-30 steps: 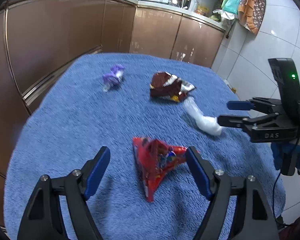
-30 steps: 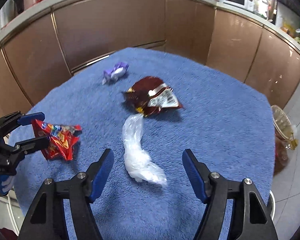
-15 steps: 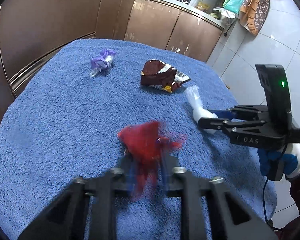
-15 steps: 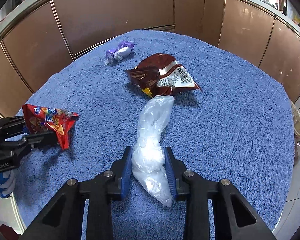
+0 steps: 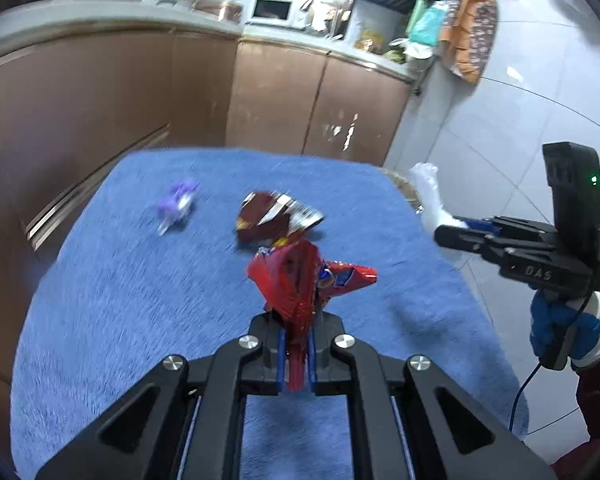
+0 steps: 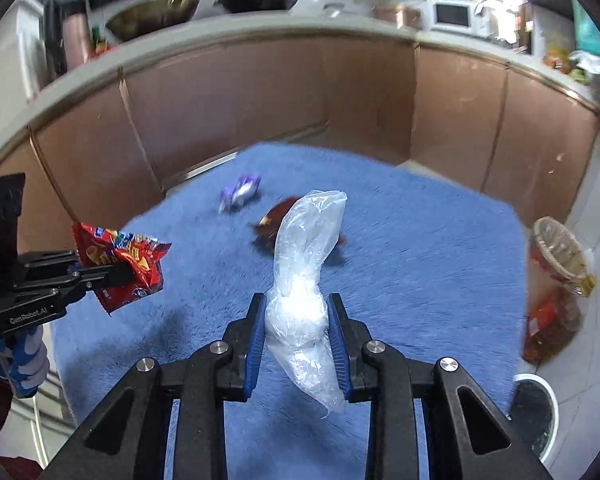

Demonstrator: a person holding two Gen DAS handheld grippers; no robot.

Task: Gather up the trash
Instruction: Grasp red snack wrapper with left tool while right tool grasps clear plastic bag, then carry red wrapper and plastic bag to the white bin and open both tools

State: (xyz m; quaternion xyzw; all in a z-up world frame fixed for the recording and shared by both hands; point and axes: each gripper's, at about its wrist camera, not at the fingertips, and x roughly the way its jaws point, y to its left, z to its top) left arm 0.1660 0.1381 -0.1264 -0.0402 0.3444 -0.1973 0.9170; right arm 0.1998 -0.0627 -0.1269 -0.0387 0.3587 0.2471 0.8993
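My left gripper point(image 5: 296, 350) is shut on a red snack wrapper point(image 5: 300, 276), held above the blue towel point(image 5: 140, 300). Seen from the right wrist, that wrapper point(image 6: 120, 260) hangs at the far left in the left gripper point(image 6: 104, 276). My right gripper point(image 6: 298, 344) is shut on a crumpled clear plastic bag point(image 6: 304, 272), also lifted off the towel point(image 6: 420, 280). From the left wrist, the bag point(image 5: 430, 200) sticks up from the right gripper point(image 5: 448, 236). A dark brown wrapper point(image 5: 276, 216) and a purple wrapper point(image 5: 176, 204) lie on the towel farther back.
Brown kitchen cabinets point(image 5: 280, 92) wrap around behind the towel-covered table. On the floor to the right stand a clear plastic container with red contents point(image 6: 556, 288) and a round white-rimmed bin point(image 6: 536, 416). A gloved hand point(image 5: 568, 328) grips the right gripper's handle.
Both grippers closed, the left on the red wrapper and the right on the clear bag, then rose and lifted them off the towel.
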